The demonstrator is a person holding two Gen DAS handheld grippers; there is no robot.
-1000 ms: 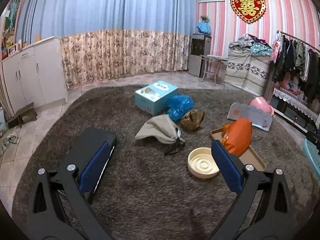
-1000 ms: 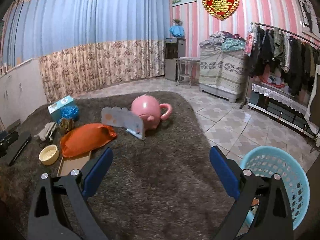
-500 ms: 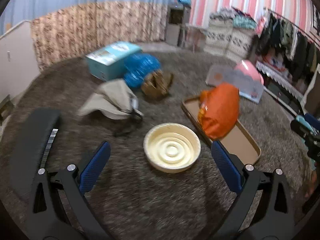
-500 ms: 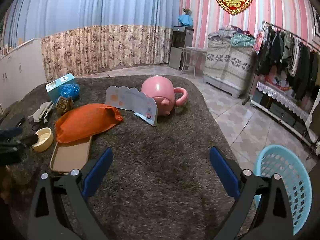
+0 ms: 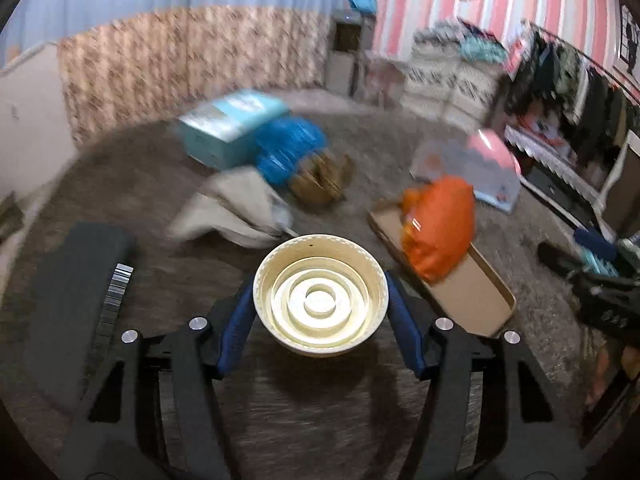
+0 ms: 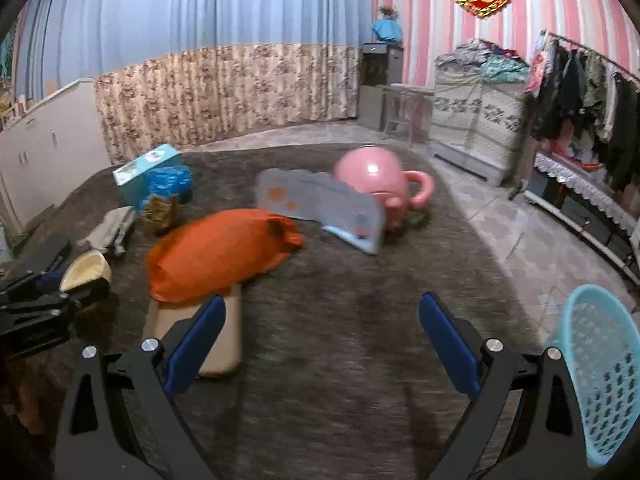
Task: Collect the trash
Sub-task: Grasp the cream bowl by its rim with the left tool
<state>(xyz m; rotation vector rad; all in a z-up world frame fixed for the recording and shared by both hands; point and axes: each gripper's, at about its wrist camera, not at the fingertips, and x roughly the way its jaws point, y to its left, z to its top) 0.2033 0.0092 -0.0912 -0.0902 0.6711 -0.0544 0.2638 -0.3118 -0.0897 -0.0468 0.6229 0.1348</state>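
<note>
A cream round bowl (image 5: 320,300) with ringed ridges sits on the brown carpet between the blue pads of my left gripper (image 5: 320,320). The jaws are closing, and both pads touch the bowl's rim. In the right wrist view the same bowl (image 6: 86,270) shows at the far left in that gripper. My right gripper (image 6: 320,332) hangs open over bare carpet with nothing between its fingers. An orange bag (image 6: 216,252) lies on a flat cardboard tray (image 6: 224,344) just left of it.
A light blue basket (image 6: 600,372) stands at the right on the tiled floor. On the carpet lie a teal box (image 5: 232,124), a blue plastic bag (image 5: 288,148), a beige cloth (image 5: 232,208), a black case (image 5: 72,292) and a pink pot (image 6: 372,180).
My left gripper moved forward and down over the cream bowl, and its jaws narrowed onto the rim. The right gripper shifted left toward the orange bag and stayed open.
</note>
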